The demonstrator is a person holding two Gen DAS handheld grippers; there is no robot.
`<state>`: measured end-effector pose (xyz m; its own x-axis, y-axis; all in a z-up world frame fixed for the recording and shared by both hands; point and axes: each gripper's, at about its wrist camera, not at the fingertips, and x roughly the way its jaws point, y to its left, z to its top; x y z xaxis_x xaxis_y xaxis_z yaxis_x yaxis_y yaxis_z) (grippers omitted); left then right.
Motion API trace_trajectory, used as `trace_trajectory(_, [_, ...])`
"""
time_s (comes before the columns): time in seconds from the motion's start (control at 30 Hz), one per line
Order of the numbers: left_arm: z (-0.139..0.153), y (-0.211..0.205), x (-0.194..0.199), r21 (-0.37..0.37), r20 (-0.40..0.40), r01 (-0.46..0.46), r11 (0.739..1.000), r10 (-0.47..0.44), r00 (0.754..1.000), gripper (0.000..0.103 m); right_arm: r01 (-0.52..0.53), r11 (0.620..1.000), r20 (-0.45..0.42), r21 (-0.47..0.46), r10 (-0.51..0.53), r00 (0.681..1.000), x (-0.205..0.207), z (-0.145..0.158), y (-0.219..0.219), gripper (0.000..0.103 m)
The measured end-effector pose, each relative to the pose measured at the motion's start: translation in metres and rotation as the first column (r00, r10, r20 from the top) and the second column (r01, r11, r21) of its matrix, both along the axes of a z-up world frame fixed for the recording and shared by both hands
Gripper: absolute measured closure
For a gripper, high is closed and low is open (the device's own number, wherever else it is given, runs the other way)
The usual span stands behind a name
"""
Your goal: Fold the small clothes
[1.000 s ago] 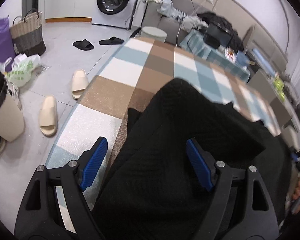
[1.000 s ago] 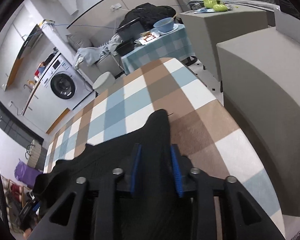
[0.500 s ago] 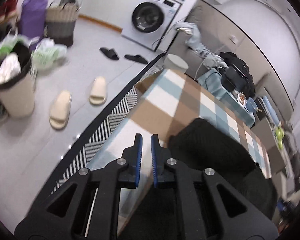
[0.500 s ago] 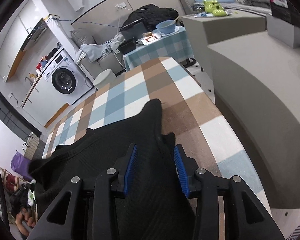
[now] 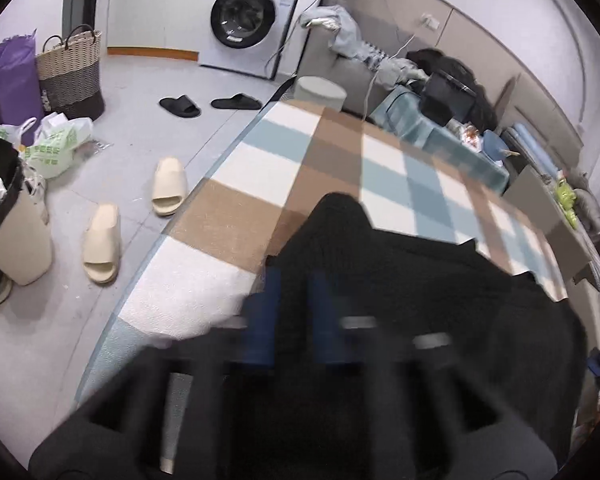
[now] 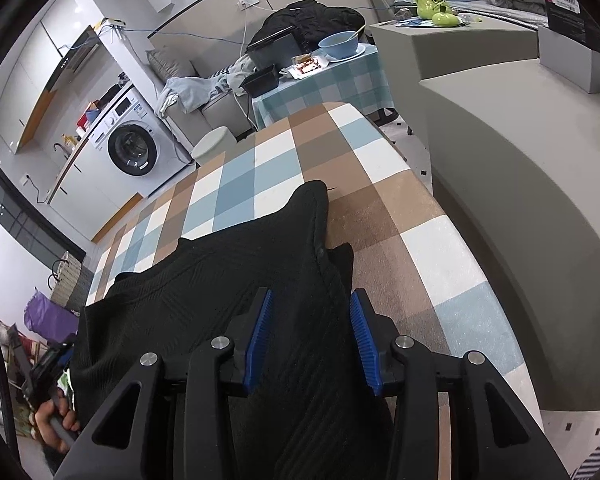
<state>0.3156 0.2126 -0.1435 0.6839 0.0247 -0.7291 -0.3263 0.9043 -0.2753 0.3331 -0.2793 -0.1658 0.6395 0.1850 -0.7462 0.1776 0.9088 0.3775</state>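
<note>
A black knitted garment point(image 5: 400, 280) lies spread on the checked table cover point(image 5: 260, 168). My left gripper point(image 5: 294, 312) is blurred by motion. Its blue pads stand close together at the garment's left edge with black cloth between them, so it is shut on that edge. In the right wrist view the same garment point(image 6: 220, 280) ends in a pointed corner ahead of my right gripper point(image 6: 310, 336). That gripper's blue pads stand apart, and the cloth lies loosely between them and over the gripper's base.
The table's left edge drops to a floor with cream slippers point(image 5: 100, 244), a bin point(image 5: 8, 224) and bags. A grey sofa block point(image 6: 520, 200) stands close on the right. A washing machine point(image 5: 244, 16) is at the back. A hand point(image 6: 56, 420) holds the left gripper.
The left gripper went from wide open around the garment's edge to shut, swung out toward the table's edge, then came back over the garment. The right pads stand wider apart.
</note>
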Motion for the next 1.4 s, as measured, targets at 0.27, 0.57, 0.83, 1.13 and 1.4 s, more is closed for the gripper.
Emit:
trace_trajectory(0.27, [0.01,0.033,-0.03,-0.1,0.109,-0.101,0.99,0.112,0.988,0.099,-0.004,1.0,-0.017,-0.014,0.004,1.0,-0.006,-0.005,-0.005,0.062])
trace_trajectory(0.57, [0.001,0.026,-0.041,-0.114,0.008,-0.088,0.99,0.089,0.996,0.052,-0.078,0.997,-0.082,0.001,0.078,0.994,-0.034,-0.021,-0.001,0.062])
trace_trajectory(0.83, [0.014,0.008,-0.093,-0.079,0.004,-0.026,0.997,0.027,1.0,0.041,-0.159,0.986,-0.033,0.038,0.161,0.986,-0.056,-0.023,0.009,0.094])
trace_trajectory(1.13, [0.036,-0.01,-0.17,0.028,-0.001,0.039,0.999,-0.039,0.999,0.033,-0.163,0.985,0.006,-0.06,0.164,0.986,-0.097,-0.006,0.008,0.095])
trace_trajectory(1.4, [0.016,-0.022,-0.215,0.033,-0.065,0.096,0.995,-0.094,0.993,0.033,-0.139,0.99,0.005,0.012,0.139,0.99,-0.125,-0.018,-0.003,0.057])
